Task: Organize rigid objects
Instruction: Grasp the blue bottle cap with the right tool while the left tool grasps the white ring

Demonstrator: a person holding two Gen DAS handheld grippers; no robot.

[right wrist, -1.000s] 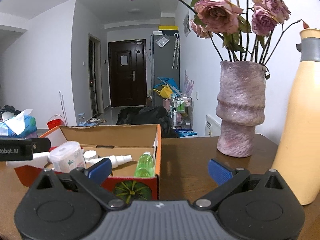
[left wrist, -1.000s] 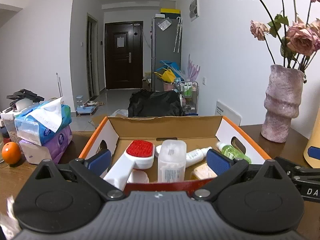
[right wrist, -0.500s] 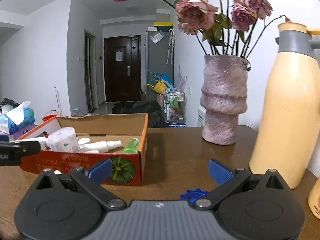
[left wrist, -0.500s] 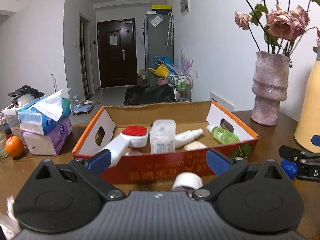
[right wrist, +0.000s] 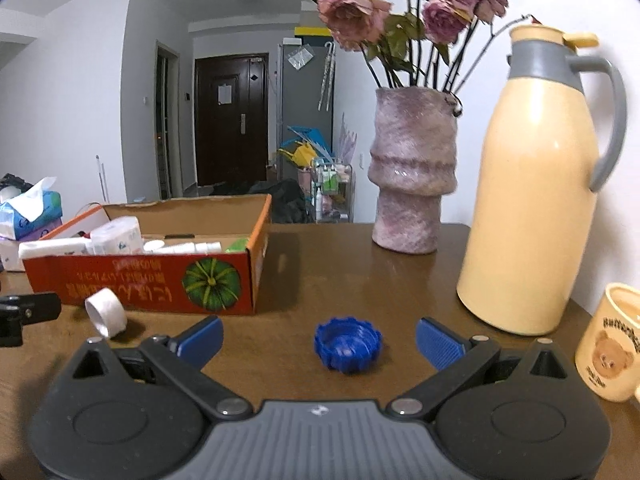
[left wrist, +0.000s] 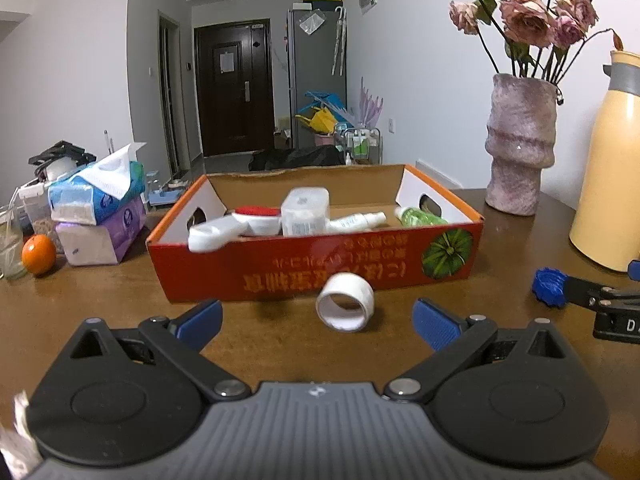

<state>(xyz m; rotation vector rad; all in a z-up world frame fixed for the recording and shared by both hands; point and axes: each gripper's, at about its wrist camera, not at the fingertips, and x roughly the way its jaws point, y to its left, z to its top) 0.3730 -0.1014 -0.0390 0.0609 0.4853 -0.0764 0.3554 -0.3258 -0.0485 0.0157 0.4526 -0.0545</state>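
Note:
A red-orange cardboard box (left wrist: pixel 320 268) sits on the brown table and holds a red-headed brush, a white tub, a spray bottle and a green bottle. A white tape roll (left wrist: pixel 345 307) lies on the table just in front of the box, ahead of my open, empty left gripper (left wrist: pixel 318 322). It also shows in the right wrist view (right wrist: pixel 106 317). A blue ridged cap (right wrist: pixel 347 344) lies between the fingers of my open, empty right gripper (right wrist: pixel 320 338). The box also shows at the left of the right wrist view (right wrist: pixel 140 284).
A pink vase (right wrist: pixel 414 172) with dried roses and a tall cream thermos (right wrist: pixel 536 184) stand at the right. A bear mug (right wrist: pixel 610 340) is at the far right. Tissue packs (left wrist: pixel 98 216) and an orange (left wrist: pixel 39 254) sit left of the box.
Both grippers have pulled back from the box toward the near edge. The tape roll and the blue cap have come into view on the table in front of them.

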